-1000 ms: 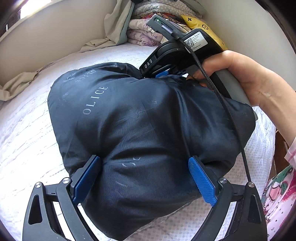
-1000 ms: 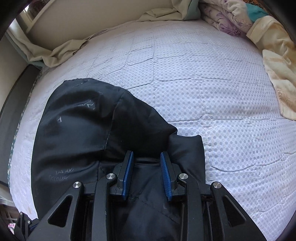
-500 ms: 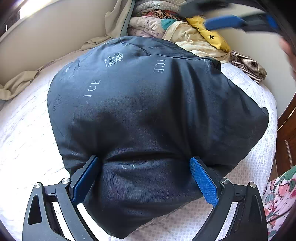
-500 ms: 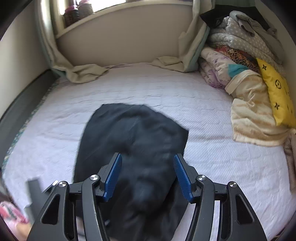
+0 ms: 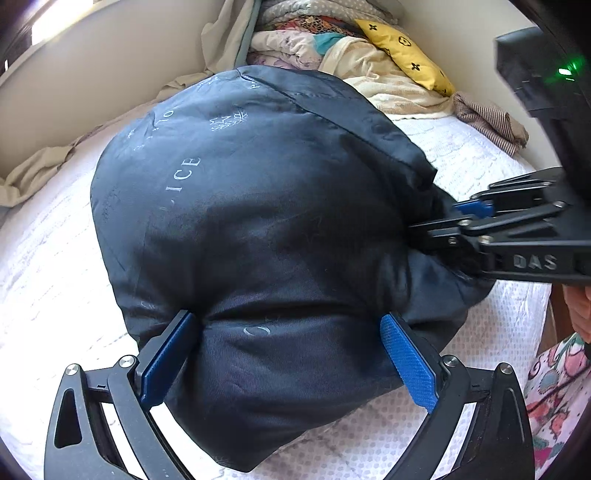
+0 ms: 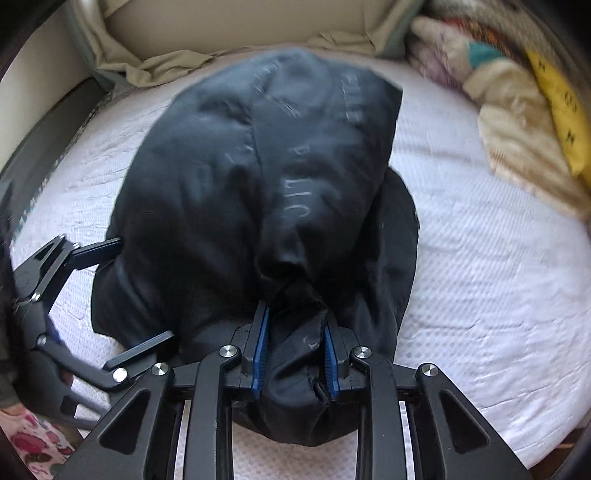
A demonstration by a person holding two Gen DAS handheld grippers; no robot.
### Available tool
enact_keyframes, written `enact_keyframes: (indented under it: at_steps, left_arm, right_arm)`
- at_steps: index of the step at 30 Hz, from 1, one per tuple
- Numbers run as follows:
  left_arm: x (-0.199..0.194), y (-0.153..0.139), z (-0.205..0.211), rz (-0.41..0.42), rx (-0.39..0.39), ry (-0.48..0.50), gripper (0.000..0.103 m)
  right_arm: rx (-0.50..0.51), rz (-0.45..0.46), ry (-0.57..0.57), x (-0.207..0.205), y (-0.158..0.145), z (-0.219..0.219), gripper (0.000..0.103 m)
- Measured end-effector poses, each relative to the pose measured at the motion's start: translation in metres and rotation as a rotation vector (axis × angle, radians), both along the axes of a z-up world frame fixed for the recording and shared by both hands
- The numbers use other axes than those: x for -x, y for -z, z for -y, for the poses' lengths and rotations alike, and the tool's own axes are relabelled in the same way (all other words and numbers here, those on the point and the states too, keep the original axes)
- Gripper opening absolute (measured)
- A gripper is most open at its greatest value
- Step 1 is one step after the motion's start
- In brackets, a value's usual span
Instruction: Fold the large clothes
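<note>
A dark navy padded jacket (image 5: 266, 229) with pale lettering lies bunched on the white bed; it also shows in the right wrist view (image 6: 258, 177). My left gripper (image 5: 291, 354) stands wide around the jacket's near edge, its blue pads pressing both sides of the thick bundle. My right gripper (image 6: 295, 354) is shut on a bunched fold of the jacket at its near edge. In the left wrist view the right gripper (image 5: 476, 221) comes in from the right and bites the jacket's right side. The left gripper's fingers (image 6: 96, 254) show at the left of the right wrist view.
The white quilted mattress (image 5: 48, 266) lies under the jacket. A pile of bedding with a yellow cushion (image 5: 402, 55) sits at the far right corner, also in the right wrist view (image 6: 554, 103). A beige headboard (image 6: 240, 22) and crumpled beige cloth (image 6: 159, 66) line the far edge.
My right gripper let go of the jacket's far part, swung back over the bed, and has closed on the jacket's right edge. My left gripper has stayed in place.
</note>
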State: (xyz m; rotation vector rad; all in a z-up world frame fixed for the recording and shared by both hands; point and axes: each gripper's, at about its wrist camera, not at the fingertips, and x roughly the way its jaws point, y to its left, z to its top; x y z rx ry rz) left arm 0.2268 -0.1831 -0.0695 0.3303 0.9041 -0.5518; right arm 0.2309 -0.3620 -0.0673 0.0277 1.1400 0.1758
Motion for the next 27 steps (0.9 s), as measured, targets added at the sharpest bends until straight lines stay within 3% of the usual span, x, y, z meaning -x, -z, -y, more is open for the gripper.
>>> enact_keyframes:
  at_steps: [4, 18, 25, 27]
  left_arm:
    - [0.005, 0.004, 0.003, 0.012, -0.013, 0.01, 0.101]
    - [0.005, 0.011, 0.011, 0.034, -0.051, 0.02, 0.102]
    - [0.009, 0.014, 0.013, 0.05, -0.052, 0.007, 0.103]
    - [0.009, 0.013, 0.012, 0.047, -0.047, 0.003, 0.103]
  right_arm:
    - [-0.031, -0.029, 0.027, -0.007, 0.018, 0.009, 0.022]
    - [0.045, -0.038, 0.049, -0.031, 0.051, -0.006, 0.025]
    - [0.014, -0.01, 0.069, -0.019, 0.042, 0.001, 0.029]
    - [0.0, 0.008, 0.069, -0.005, 0.027, 0.006, 0.04]
